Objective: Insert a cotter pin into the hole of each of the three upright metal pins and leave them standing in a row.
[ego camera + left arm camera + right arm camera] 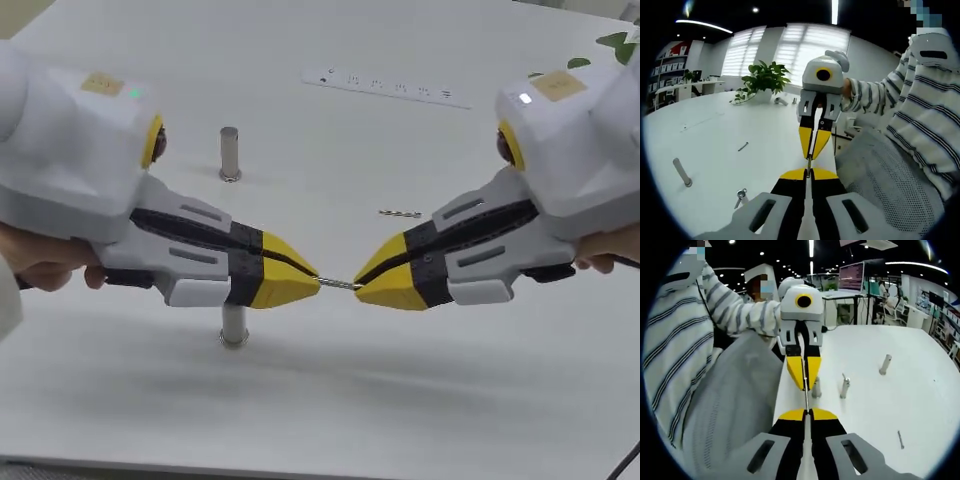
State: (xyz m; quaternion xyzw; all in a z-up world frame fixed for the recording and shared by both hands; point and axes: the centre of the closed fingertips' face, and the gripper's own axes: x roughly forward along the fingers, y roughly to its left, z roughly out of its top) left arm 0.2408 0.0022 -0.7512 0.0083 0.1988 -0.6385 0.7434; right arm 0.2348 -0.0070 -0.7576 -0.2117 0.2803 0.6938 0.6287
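left claw (314,280) clamped on cotter pin (338,284) | right claw (359,287) clamped on its other end | tips nearly meeting

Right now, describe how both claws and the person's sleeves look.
The left claw and right claw match: white-grey bodies with a tan sticker on top, black midsections, yellow wedge tips. The sleeve is white with dark stripes.
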